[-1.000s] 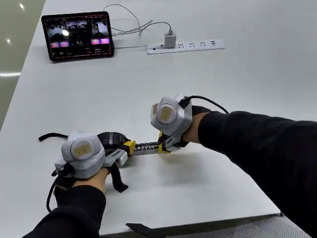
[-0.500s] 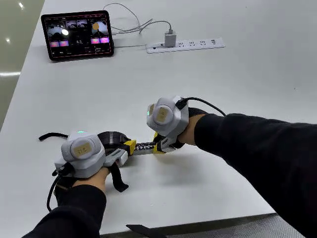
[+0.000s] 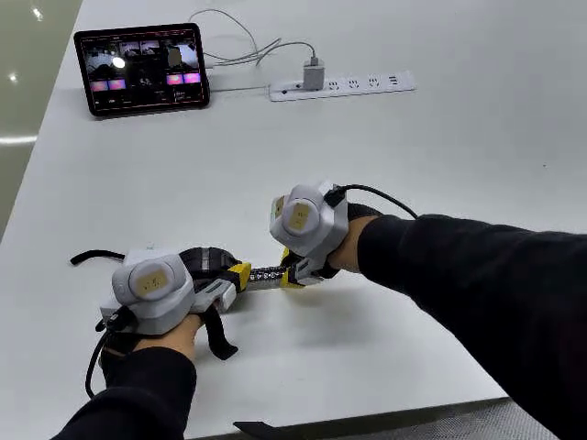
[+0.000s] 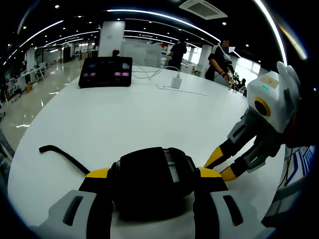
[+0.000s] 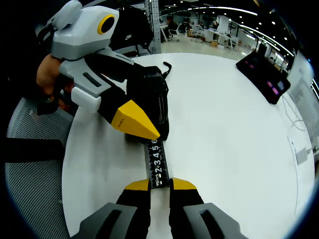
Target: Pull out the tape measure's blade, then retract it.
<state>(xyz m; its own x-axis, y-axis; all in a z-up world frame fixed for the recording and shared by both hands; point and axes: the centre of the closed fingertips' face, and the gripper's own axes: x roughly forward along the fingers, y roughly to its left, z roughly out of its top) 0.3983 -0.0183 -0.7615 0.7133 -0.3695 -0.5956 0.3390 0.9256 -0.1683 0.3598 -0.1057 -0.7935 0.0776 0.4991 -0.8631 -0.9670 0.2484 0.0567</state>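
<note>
Progress is hard to fix from this moment alone: only a short piece of the narrow metal blade printed with numbers (image 5: 155,162) is outside. I judge that either the pull is just beginning or the retracting is almost complete, and I cannot tell which. Nearest to the person, the left gripper (image 4: 153,173) is clenched on the black rounded tape measure case (image 5: 152,94), with one yellow-tipped jaw on each side of it; the case rests on the white table (image 3: 413,165). Just beyond, the right gripper (image 5: 160,185) pinches the free end of the blade between its closed yellow tips, near the mouth of the case. The case works as the container here, and most of the blade is presumably coiled inside it. A thin black strap (image 4: 60,153) lies on the table beside the case. Far at the back are a white power strip (image 3: 353,84) with a white charger (image 3: 315,71) plugged in, and a dark tablet with a lit screen (image 3: 142,66), both well apart from the work.
</note>
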